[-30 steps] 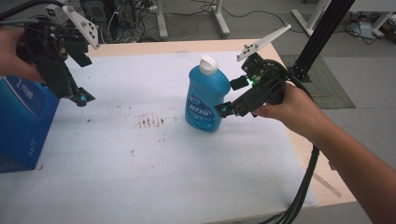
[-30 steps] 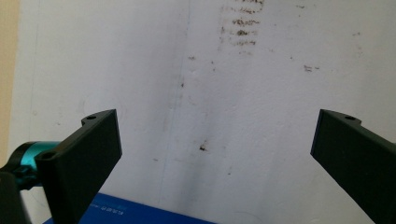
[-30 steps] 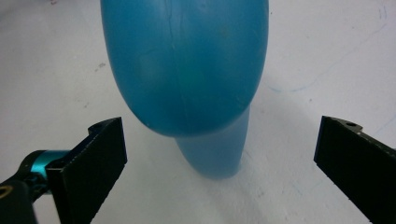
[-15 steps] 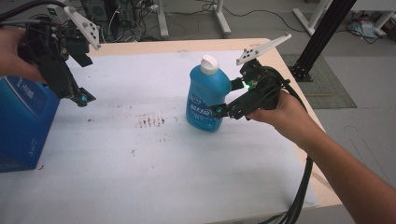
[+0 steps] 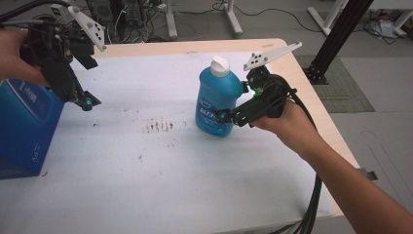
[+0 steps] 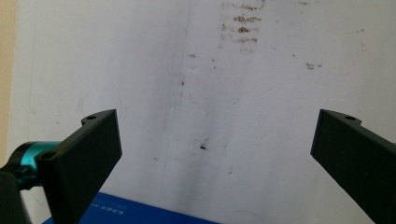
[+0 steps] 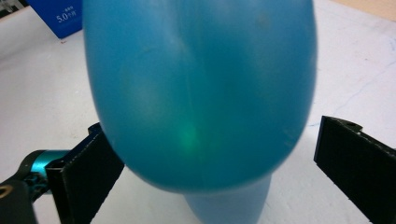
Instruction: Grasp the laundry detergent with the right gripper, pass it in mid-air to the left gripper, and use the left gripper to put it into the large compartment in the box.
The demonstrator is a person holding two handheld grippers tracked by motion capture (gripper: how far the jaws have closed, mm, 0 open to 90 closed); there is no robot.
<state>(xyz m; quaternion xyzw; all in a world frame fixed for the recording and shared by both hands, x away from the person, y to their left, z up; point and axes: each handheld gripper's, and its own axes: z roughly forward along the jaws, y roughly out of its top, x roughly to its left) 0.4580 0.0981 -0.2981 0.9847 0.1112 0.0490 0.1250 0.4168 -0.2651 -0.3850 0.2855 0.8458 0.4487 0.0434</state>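
The surface [image 5: 146,185] takes up most of the high view: a wooden top with pale edges, covered by a flat white sheet that looks matte and lightly scuffed, with a patch of small brown specks [image 5: 160,126] near the middle of the frame. At the left edge sits a blue box [image 5: 24,126], square-cornered cardboard with white print, its top corner also showing at the bottom of the left gripper view.

Right of centre in the high view stands a blue bottle [image 5: 216,100], upright on the white sheet, made of smooth, glossy, see-through blue plastic with rounded shoulders, a label on its front and a white cap [image 5: 219,66]. In the right gripper view its bulging body crowds the upper frame, with a green glint on it.

The right claw [image 5: 229,118], in a hand coming from the lower right, sits low against the bottle's right side. Its jaws are spread wide around the body: one flat black pad close against the bottle's side, the other clearly apart from it.

The left claw [image 5: 86,101], at the upper left of the high view, hangs above the sheet just beside the box, jaws wide and holding nothing.
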